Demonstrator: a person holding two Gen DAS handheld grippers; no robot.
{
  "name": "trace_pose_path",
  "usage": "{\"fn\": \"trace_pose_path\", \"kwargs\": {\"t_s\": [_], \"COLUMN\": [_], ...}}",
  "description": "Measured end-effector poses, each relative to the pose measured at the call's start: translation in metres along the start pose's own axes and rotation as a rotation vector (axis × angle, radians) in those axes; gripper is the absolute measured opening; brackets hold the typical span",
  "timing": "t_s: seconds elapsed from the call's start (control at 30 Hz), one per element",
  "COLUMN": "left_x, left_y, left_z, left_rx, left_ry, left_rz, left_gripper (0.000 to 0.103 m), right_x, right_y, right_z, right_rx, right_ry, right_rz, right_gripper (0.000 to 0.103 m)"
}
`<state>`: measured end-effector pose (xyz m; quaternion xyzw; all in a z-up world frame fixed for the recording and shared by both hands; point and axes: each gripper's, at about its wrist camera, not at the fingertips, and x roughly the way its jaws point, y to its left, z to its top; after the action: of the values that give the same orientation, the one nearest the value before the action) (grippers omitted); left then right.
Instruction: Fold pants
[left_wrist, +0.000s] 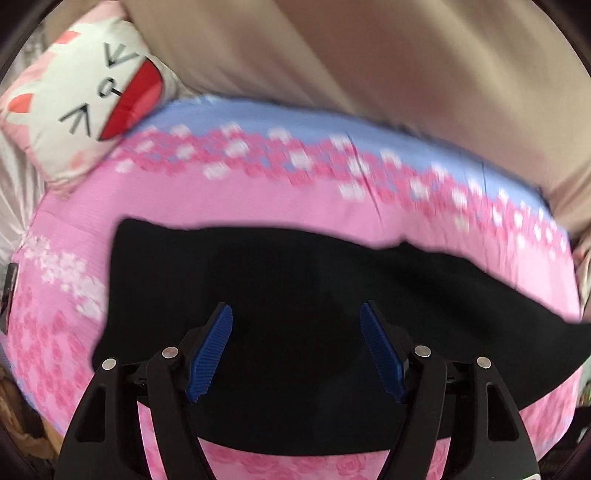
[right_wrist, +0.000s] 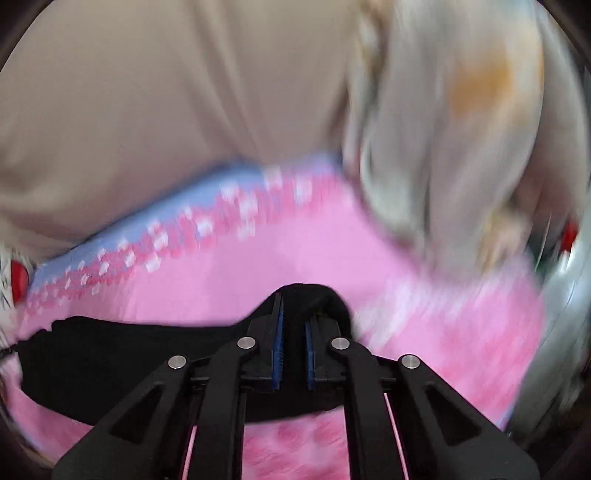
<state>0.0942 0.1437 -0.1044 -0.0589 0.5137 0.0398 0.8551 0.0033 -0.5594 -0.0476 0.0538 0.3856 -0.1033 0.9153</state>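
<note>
My left gripper (left_wrist: 296, 350) hangs over the black pants (left_wrist: 295, 314), jaws spread wide w/ nothing between them; the blue ribbed pads (left_wrist: 210, 354) sit at lower centre of the left wrist view, apart from each other, dark cloth showing in the gap. The pants lie as a broad black slab across the middle and lower part of that frame, running from centre left out to the right edge, on the pink flowered bedsheet (left_wrist: 258, 206). The sheet has a blue band along its far side, w/ pale blossoms. Upper left of the frame: a white cat-face pillow (left_wrist: 92, 96), red mouth, resting at the sheet's edge. Beige fabric (left_wrist: 369, 55) fills the top.

My right gripper (right_wrist: 294, 332) is clamped on a bunched fold of the pants (right_wrist: 110, 354), jaws nearly together w/ black cloth humped up between the pads, centre of the right wrist view. The rest of the garment trails off to lower left over the sheet (right_wrist: 258, 266). That frame is badly smeared; the pale mass (right_wrist: 461, 129) at upper right is prob. bedding or cloth, can't tell which.
</note>
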Motion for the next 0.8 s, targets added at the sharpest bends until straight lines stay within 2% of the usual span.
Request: {"fn": "trace_pose_path", "kwargs": {"t_s": [0.03,0.07,0.1,0.13,0.17,0.2,0.23,0.3,0.4,0.47,0.5,0.53,0.57,0.6,0.63,0.67,0.73,0.8], "left_x": [0.007,0.013,0.026,0.035,0.042,0.046,0.047,0.048,0.055,0.058,0.059,0.059,0.059,0.059,0.060,0.062,0.062,0.059], "left_y": [-0.004,-0.008,-0.011,-0.013,-0.016,-0.018,-0.018,-0.013,-0.006,-0.002,-0.002,-0.002,-0.003,-0.002,-0.002,-0.002,-0.002,-0.001], "left_z": [-0.006,-0.014,-0.020,-0.027,-0.032,-0.037,-0.041,-0.047,-0.051,-0.052,-0.052,-0.052,-0.051,-0.051,-0.050,-0.050,-0.048,-0.047], "left_rx": [0.007,0.013,0.019,0.024,0.027,0.029,0.029,0.030,0.010,-0.006,-0.005,0.000,0.007,0.012,0.015,0.016,0.021,0.024], "left_ry": [0.021,0.045,0.081,0.116,0.145,0.167,0.176,0.181,0.205,0.215,0.217,0.216,0.212,0.213,0.214,0.216,0.220,0.214], "left_rz": [0.008,0.027,0.039,0.054,0.078,0.090,0.093,0.114,0.128,0.122,0.120,0.120,0.120,0.119,0.117,0.114,0.114,0.111], "left_gripper": [0.069,0.069,0.069,0.069,0.069,0.069,0.069,0.069,0.069,0.069,0.069,0.069,0.069,0.069,0.069,0.069,0.069,0.069], "right_x": [0.009,0.034,0.063,0.079,0.086,0.085,0.075,0.056,0.050,0.061,0.070,0.079,0.095,0.109,0.129,0.132,0.106,0.050], "right_y": [-0.002,-0.012,-0.026,-0.035,-0.041,-0.044,-0.046,-0.047,-0.036,-0.035,-0.039,-0.038,-0.036,-0.032,-0.022,-0.013,0.013,0.040], "right_z": [-0.009,-0.030,-0.058,-0.081,-0.096,-0.106,-0.109,-0.103,-0.084,-0.071,-0.065,-0.059,-0.055,-0.054,-0.051,-0.045,-0.014,0.023], "right_rx": [-0.077,-0.122,-0.135,-0.141,-0.149,-0.140,-0.093,0.017,0.136,0.237,0.288,0.329,0.351,0.342,0.297,0.266,0.167,0.041], "right_ry": [0.031,0.141,0.291,0.394,0.451,0.466,0.428,0.355,0.314,0.309,0.314,0.319,0.344,0.390,0.471,0.484,0.352,0.155], "right_rz": [-0.052,-0.124,-0.182,-0.229,-0.286,-0.330,-0.334,-0.301,-0.201,-0.118,-0.076,-0.043,-0.020,-0.013,-0.007,-0.004,0.064,0.111], "right_gripper": [0.025,0.039,0.056,0.051,0.051,0.051,0.052,0.052,0.054,0.062,0.071,0.075,0.075,0.064,0.021,0.012,0.009,0.009]}}
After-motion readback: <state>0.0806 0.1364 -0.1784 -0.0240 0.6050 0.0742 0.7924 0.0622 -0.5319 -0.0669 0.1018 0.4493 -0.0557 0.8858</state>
